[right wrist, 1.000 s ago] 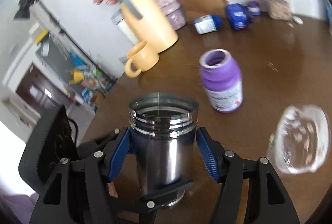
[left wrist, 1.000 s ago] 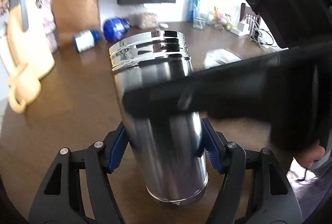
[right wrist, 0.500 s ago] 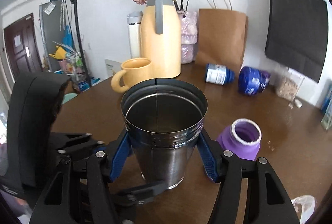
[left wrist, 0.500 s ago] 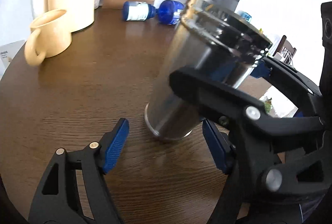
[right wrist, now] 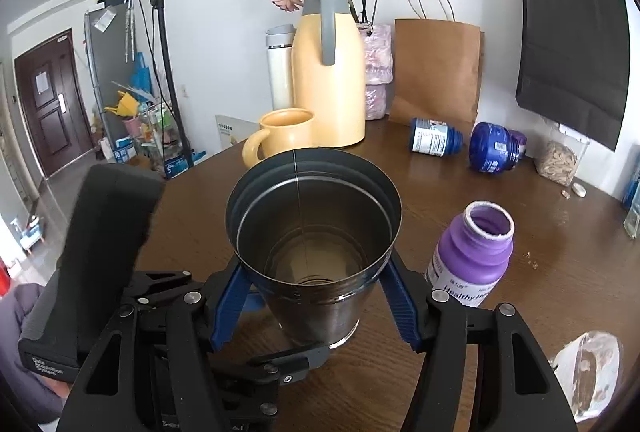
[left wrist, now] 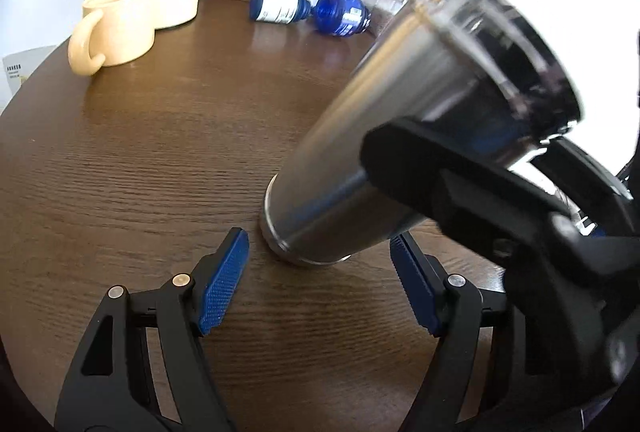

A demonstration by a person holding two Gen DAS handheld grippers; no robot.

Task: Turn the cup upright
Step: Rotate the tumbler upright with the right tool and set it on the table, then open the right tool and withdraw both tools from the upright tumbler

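The steel cup [right wrist: 314,252] stands mouth-up on the brown table [left wrist: 140,152], its base on the wood, and nothing shows inside it. The right gripper [right wrist: 316,296] clasps it, a blue pad pressed to each side of the wall just under the rim. In the left wrist view the cup [left wrist: 400,136] leans toward 2 o'clock. The left gripper [left wrist: 316,288] is spread wide; its pads stand clear of the cup's base.

From the right wrist view:
- a purple bottle [right wrist: 474,252], uncapped, just beside the cup at 3 o'clock; its contents cannot be seen
- a yellow mug [right wrist: 280,134] at 12 o'clock behind the cup
- a yellow jug [right wrist: 330,72] behind the mug
- two blue bottles [right wrist: 434,136] lying on their sides at 1 o'clock
- a brown bag [right wrist: 436,72] against the wall behind them.
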